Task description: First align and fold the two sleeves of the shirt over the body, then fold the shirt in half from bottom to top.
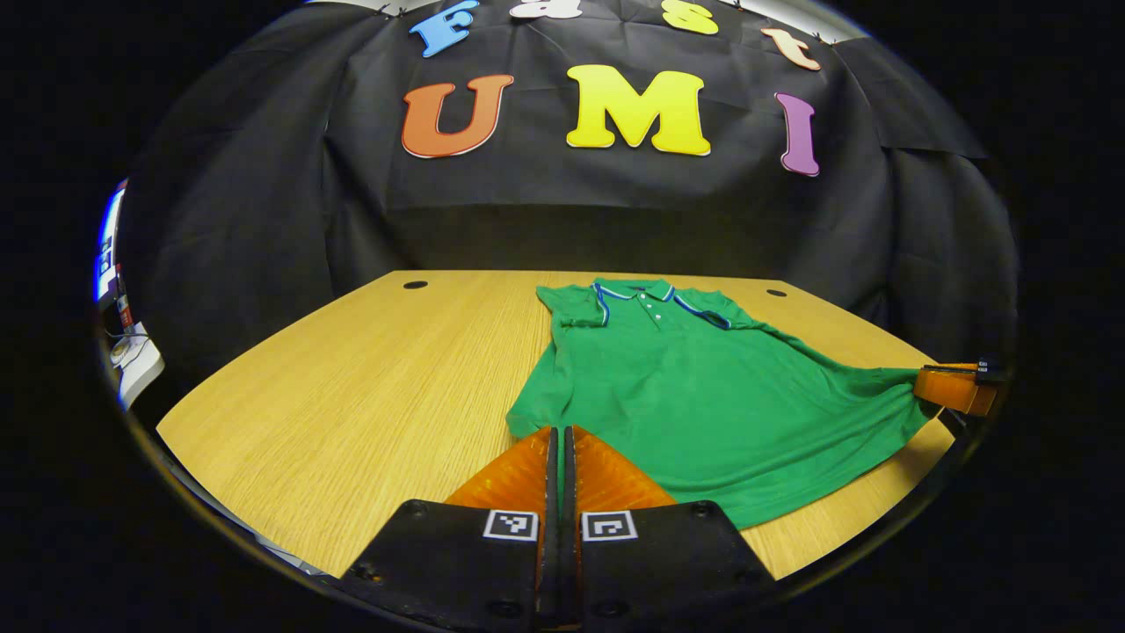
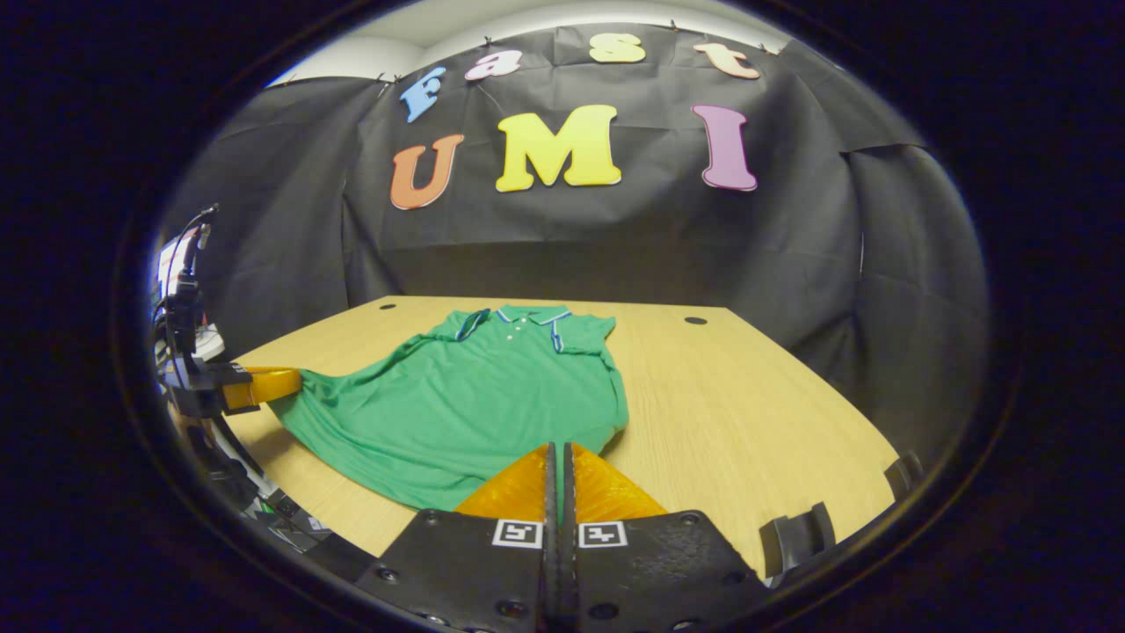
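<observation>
Item: green short-sleeved polo shirt (image 1: 703,396) with a blue-and-white trimmed collar, knit fabric. It is laid front-up on the pale wood-grain table (image 1: 352,396), collar toward the black cloth wall, hem toward the near edge. In both views the sleeves appear already turned in over the body, so the sides run fairly straight; this is offered as a judgement, since the far sleeve edges are small.

Left gripper (image 1: 562,431): fingers are seen closed together at the hem's left corner. The tips meet the cloth edge, and a pinch of the hem is likely held — though the fabric between the fingers cannot be made out. In the right gripper view the same tool (image 2: 281,380) is seen at the shirt's far corner, where the cloth is drawn to a taut point; this supports a real grasp there.

Right gripper (image 2: 559,448): fingers closed with almost no gap at the opposite hem corner. In the left gripper view it (image 1: 923,384) is seen with the fabric pulled into a stretched tip at its fingers.

Purpose of hold: both bottom corners are gripped and tensioned outward, presumably so the hem stays flat and square when it is carried up to the collar.

Stage: sleeve folds judged done — bottom-to-top fold not yet made.
</observation>
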Demonstrator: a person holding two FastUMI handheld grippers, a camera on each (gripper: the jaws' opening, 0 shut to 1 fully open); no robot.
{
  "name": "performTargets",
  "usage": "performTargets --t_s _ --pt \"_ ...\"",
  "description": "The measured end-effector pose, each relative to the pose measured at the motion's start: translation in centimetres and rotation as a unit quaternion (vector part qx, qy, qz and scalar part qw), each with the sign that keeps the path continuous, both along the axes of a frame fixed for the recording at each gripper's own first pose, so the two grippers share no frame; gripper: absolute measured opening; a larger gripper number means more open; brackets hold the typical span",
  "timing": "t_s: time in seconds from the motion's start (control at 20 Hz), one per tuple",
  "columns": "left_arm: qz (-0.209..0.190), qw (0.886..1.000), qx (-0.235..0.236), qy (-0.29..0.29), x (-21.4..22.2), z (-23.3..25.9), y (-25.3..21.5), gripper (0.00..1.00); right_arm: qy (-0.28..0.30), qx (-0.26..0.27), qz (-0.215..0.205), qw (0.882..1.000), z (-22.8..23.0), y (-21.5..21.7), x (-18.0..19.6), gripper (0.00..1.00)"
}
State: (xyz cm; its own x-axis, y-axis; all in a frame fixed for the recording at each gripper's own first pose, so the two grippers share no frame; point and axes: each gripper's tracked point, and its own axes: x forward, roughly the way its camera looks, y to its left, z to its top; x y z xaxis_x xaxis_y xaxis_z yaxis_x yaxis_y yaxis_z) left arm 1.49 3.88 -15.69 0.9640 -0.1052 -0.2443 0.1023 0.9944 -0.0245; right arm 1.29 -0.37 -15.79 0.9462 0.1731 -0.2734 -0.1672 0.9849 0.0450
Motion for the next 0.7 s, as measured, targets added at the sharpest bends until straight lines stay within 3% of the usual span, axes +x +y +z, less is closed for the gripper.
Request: performTargets --t_s 0.3,0.4,0.7 --pt "-0.008 0.999 0.001 -0.044 4.3 5.8 -0.1 0.06 -0.052 -0.017 -0.020 0.998 5.2 -0.6 5.2 0.00" --pt "-0.012 0.999 -0.004 -0.050 6.2 7.4 0.0 0.06 -0.068 0.003 -0.028 0.997 7.5 -0.6 7.3 0.00" --pt "-0.014 0.997 -0.002 -0.081 14.2 12.5 1.0 0.06 -0.097 0.018 -0.038 0.994 12.6 0.5 16.2 0.01"
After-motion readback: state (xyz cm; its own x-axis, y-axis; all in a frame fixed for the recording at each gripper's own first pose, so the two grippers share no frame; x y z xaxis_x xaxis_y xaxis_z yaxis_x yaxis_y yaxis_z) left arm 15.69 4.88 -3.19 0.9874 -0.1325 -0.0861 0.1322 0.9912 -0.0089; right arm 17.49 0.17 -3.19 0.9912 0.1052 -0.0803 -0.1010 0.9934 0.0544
